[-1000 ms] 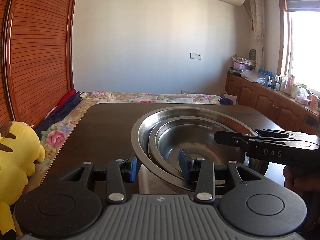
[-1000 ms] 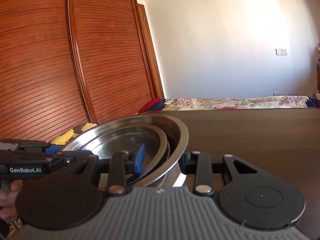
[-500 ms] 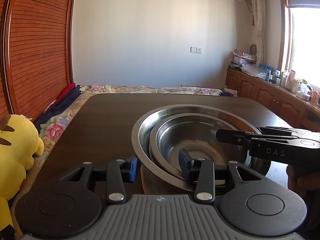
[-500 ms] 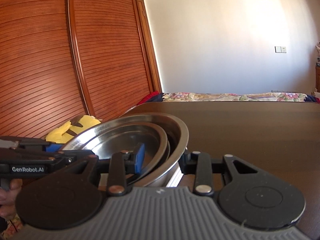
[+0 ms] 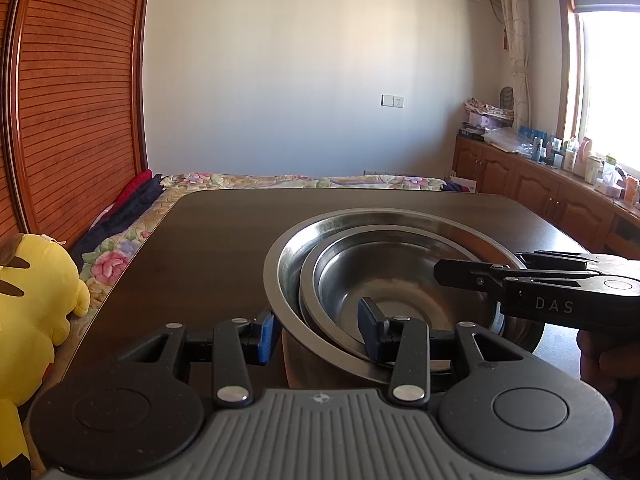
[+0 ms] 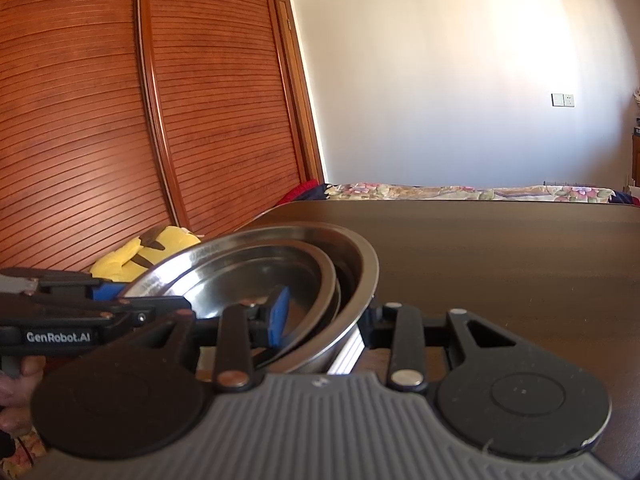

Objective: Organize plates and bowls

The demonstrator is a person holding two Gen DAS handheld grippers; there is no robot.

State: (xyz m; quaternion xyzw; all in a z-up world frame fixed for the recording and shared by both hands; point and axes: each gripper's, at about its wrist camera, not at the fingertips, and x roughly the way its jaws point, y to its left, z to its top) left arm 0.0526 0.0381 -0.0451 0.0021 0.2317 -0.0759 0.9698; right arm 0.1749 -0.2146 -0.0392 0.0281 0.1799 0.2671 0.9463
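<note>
A stack of nested steel bowls (image 5: 384, 276) hangs just above the dark table (image 5: 208, 240): a large outer bowl with smaller ones inside. My left gripper (image 5: 318, 330) is shut on the stack's near left rim, one finger outside, one inside. My right gripper (image 6: 326, 318) is shut on the stack's rim (image 6: 360, 272) from the other side, blue pad (image 6: 280, 314) inside. Each gripper shows side-on in the other's view: the right gripper (image 5: 440, 272), the left gripper (image 6: 100, 292).
A yellow plush toy (image 5: 28, 304) sits off the table's left edge, by the floral bed (image 5: 280, 181). Slatted wooden wardrobe doors (image 6: 120, 120) stand at left. A wooden cabinet (image 5: 560, 200) with bottles runs along the right under the window.
Both grippers have gone down with the bowl stack between them; the table's far edge sits higher in both views. The grips on the rim are unchanged.
</note>
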